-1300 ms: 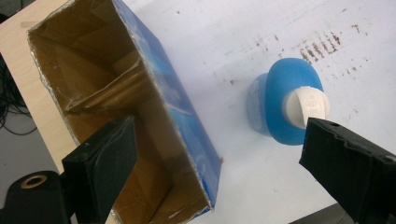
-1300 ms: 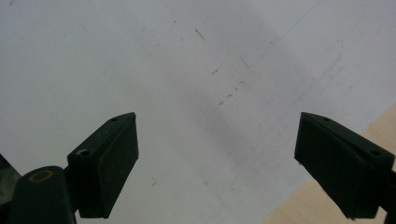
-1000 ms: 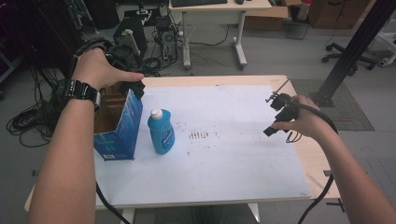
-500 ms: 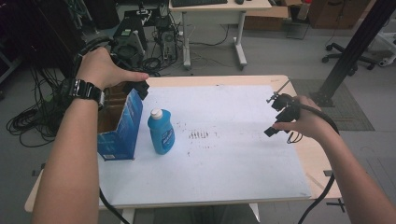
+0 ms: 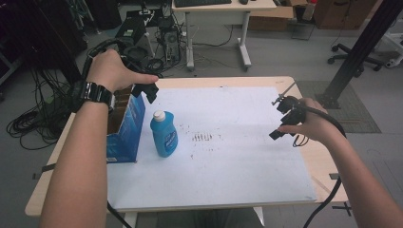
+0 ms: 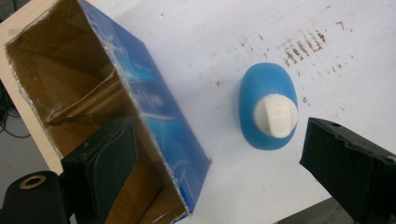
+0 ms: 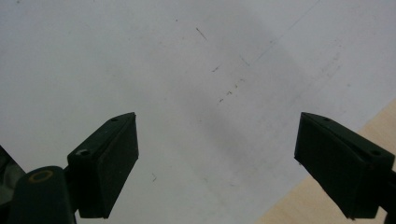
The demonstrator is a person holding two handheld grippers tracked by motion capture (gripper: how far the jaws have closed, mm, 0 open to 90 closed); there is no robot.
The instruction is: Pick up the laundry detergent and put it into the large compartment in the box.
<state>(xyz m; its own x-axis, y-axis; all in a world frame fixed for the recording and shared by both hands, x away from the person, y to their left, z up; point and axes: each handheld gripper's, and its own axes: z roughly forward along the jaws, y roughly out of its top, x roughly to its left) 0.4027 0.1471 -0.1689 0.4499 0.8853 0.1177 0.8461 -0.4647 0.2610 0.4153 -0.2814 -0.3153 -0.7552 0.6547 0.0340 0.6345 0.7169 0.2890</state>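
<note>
My left claw (image 6: 210, 163) hangs wide above the open blue box (image 6: 154, 107), bottle (image 6: 269, 106) just right. Right claw (image 7: 215, 163) wide over bare white sheet (image 7: 187, 70).

Wooden table (image 5: 57, 159) under white sheet (image 5: 237, 166), bearing 1 blue bottle (image 5: 164, 135), 1 open box (image 5: 124, 130).

A pale wooden tabletop (image 5: 304, 156) carries a white sheet (image 5: 228, 156) marked with a patch of small brown specks (image 5: 203, 137); behind it stands a light desk (image 5: 223, 9) on a grey floor (image 5: 285, 52); tangled black cables (image 5: 28, 123) lie at the left; an office chair base (image 5: 354, 50) sits at the far right.
</note>
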